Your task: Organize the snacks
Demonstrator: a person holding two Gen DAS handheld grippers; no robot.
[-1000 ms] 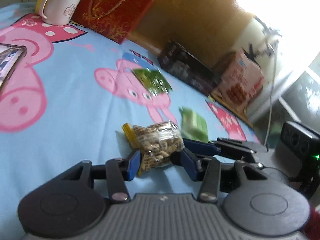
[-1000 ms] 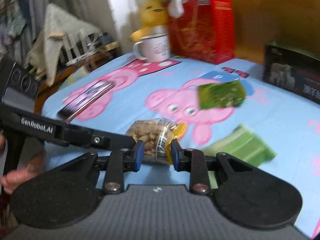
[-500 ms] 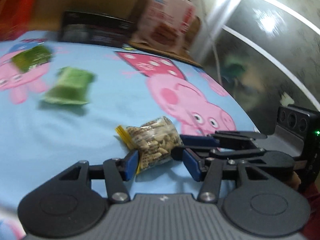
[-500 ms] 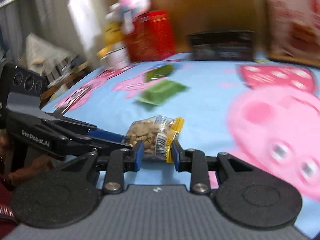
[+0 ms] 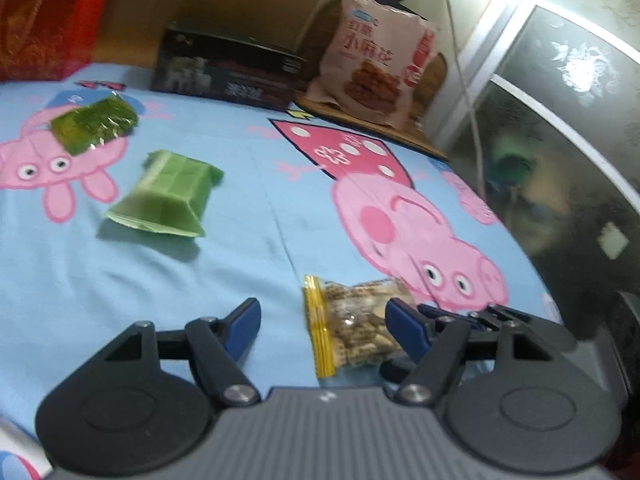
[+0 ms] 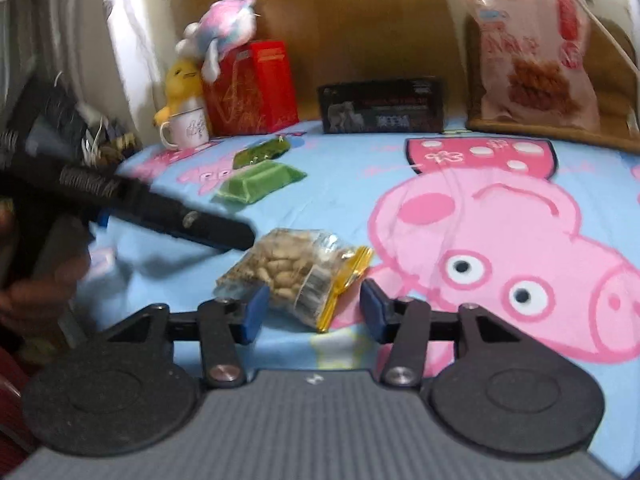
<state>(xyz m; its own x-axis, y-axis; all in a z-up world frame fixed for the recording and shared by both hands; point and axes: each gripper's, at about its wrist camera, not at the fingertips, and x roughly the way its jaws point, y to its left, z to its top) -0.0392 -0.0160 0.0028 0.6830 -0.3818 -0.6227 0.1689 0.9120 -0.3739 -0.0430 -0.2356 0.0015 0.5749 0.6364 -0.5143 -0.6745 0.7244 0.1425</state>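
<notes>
A clear bag of nuts (image 5: 356,328) with a yellow zip edge lies on the blue cartoon-pig sheet (image 5: 248,248). My left gripper (image 5: 324,324) straddles it with jaws opening. The bag rests against the right finger (image 5: 404,328) and well clear of the left one. In the right wrist view the nut bag (image 6: 292,268) lies just ahead of my right gripper (image 6: 312,308). Its jaws are opening too, and the pads are not pressing on it. A light green packet (image 5: 168,196) and a dark green packet (image 5: 96,126) lie further back on the left.
Along the back stand a black box (image 5: 228,68), a pink snack bag (image 5: 380,64), a red box (image 6: 252,88), a white mug (image 6: 186,130) and plush toys (image 6: 216,36). A hand (image 6: 32,288) holds the left gripper. The bed edge and a glass door (image 5: 560,140) are at right.
Both grippers carried the nut bag to the right across the sheet, away from the green packets. Their jaws then spread and the bag now lies loose on the sheet.
</notes>
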